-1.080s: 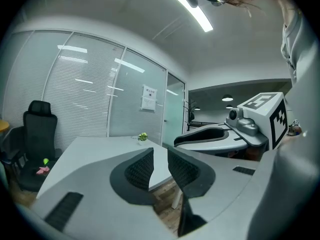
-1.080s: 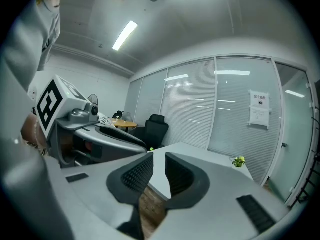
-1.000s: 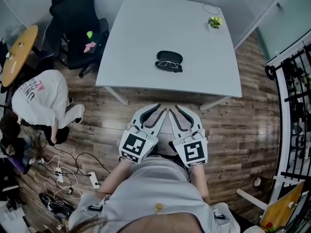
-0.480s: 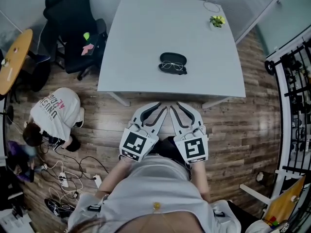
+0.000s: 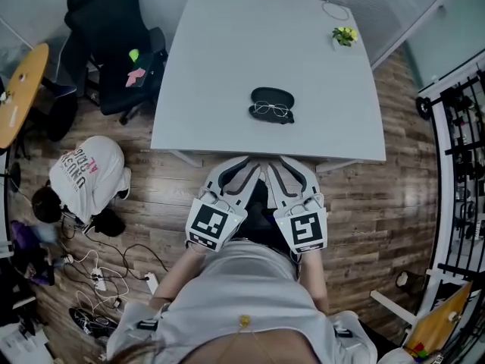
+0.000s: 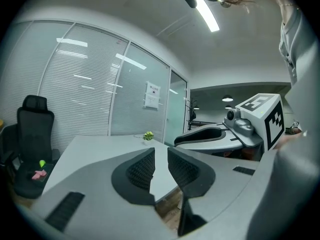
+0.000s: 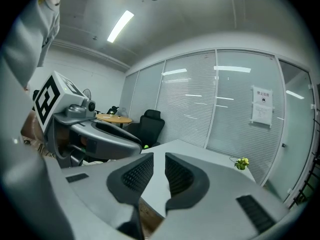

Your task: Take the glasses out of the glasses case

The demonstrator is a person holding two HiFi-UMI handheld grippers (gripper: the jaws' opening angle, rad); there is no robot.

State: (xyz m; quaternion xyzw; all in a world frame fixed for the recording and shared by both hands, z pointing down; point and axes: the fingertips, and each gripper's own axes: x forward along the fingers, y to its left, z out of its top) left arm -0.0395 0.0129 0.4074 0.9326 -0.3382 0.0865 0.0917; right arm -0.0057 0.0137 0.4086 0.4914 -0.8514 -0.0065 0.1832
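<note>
- Where the white table (image 5: 220, 67) stands before the person, the black glasses case (image 5: 272, 97) lies open near its middle, long axis running left to right, right end a shade nearer the person.
- The glasses (image 5: 271, 110) rest in the case's near half, along the same line.
- The left gripper (image 6: 161, 166) hangs short of the table's near edge, pads a narrow slit apart, holding nothing.
- The right gripper (image 7: 159, 171) sits just beside it, likewise barely parted and empty.

Bright ceiling strip light; strong fisheye distortion.
</note>
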